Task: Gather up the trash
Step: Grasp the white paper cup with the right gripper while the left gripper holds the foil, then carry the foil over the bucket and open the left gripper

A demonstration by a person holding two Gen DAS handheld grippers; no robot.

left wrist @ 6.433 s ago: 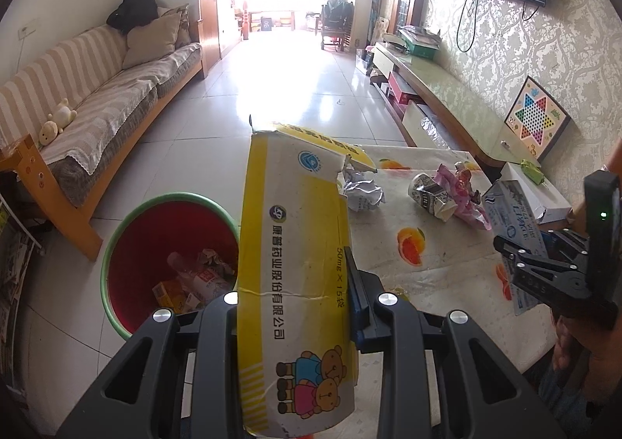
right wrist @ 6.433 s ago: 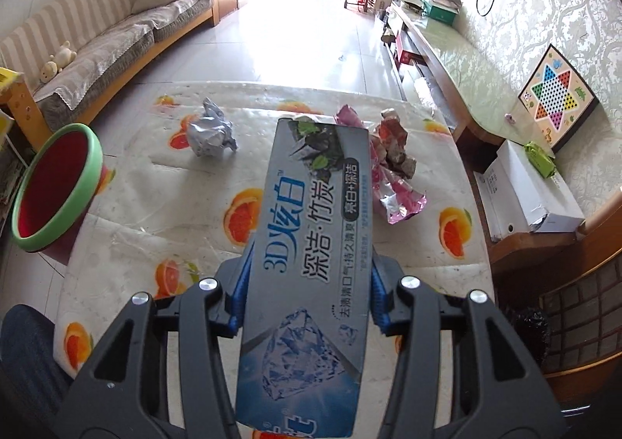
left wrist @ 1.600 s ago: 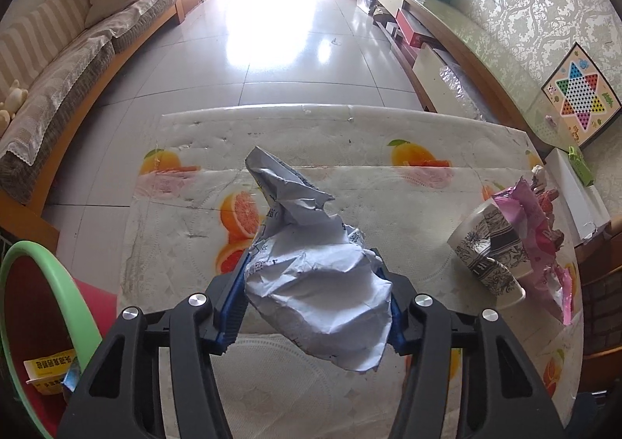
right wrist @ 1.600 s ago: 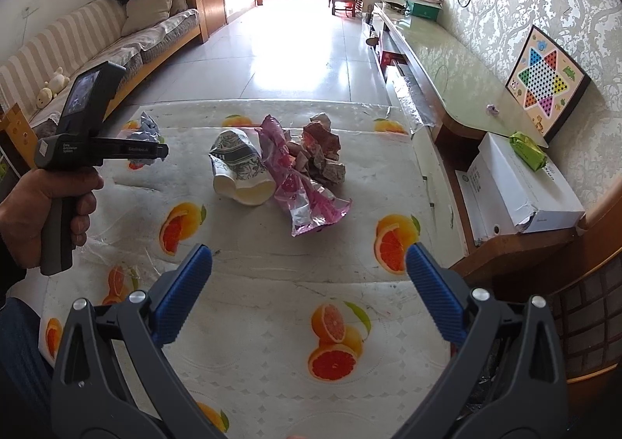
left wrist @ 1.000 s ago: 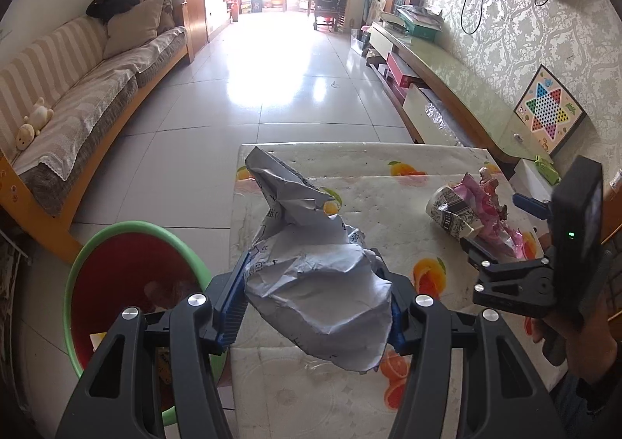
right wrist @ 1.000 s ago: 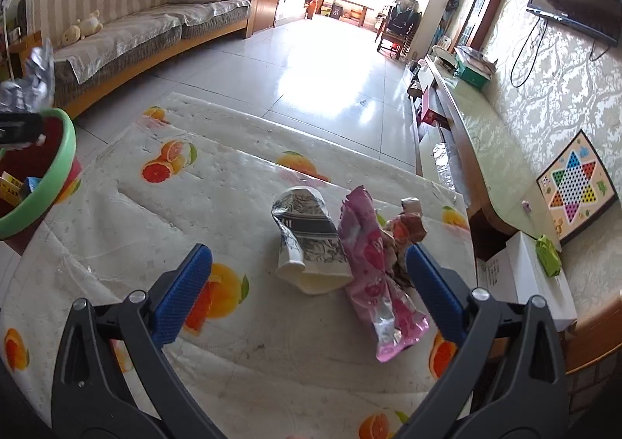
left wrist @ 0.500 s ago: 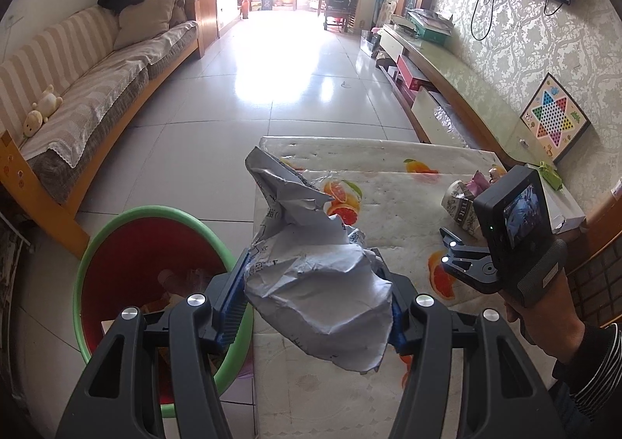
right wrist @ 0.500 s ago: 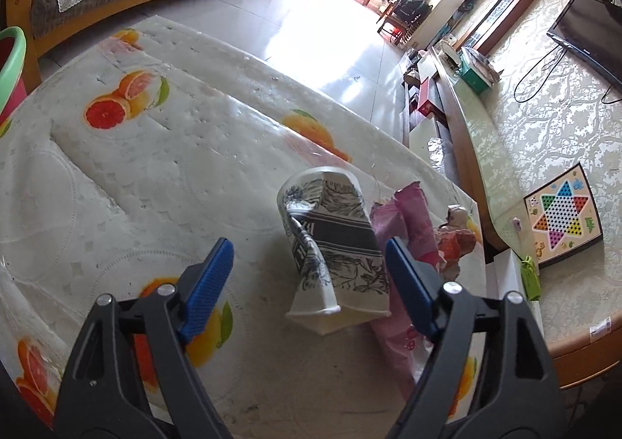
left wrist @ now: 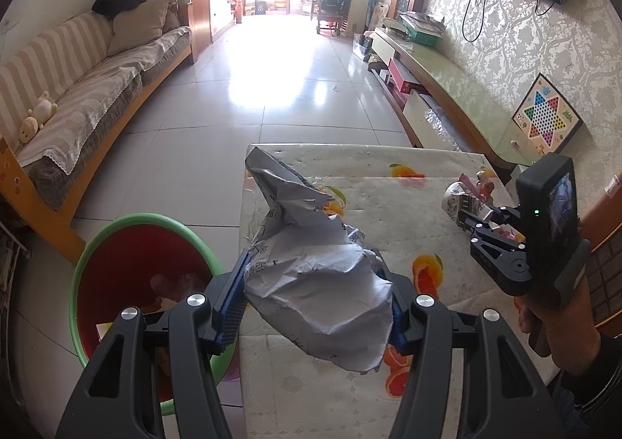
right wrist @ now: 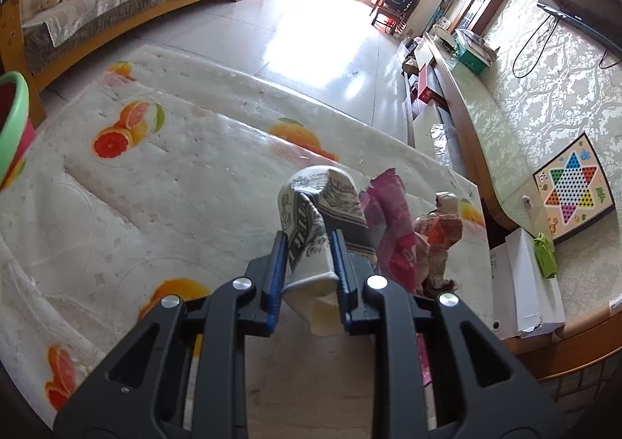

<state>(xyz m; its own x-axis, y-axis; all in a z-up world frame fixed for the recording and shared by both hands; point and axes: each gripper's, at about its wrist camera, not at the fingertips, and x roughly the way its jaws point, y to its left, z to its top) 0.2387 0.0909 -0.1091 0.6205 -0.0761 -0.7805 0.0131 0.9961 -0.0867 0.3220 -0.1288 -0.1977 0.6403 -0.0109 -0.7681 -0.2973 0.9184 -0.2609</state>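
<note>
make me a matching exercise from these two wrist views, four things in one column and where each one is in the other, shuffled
Things:
1. crumpled grey wrapper
2. patterned paper cup
3. pink wrapper
4. red bin

Places:
A. on the floor beside the table
B. between the left gripper's pads
C. lying on the tablecloth, next to the cup
D. squeezed in the right gripper

Pairs: 1-B, 2-D, 3-C, 4-A
</note>
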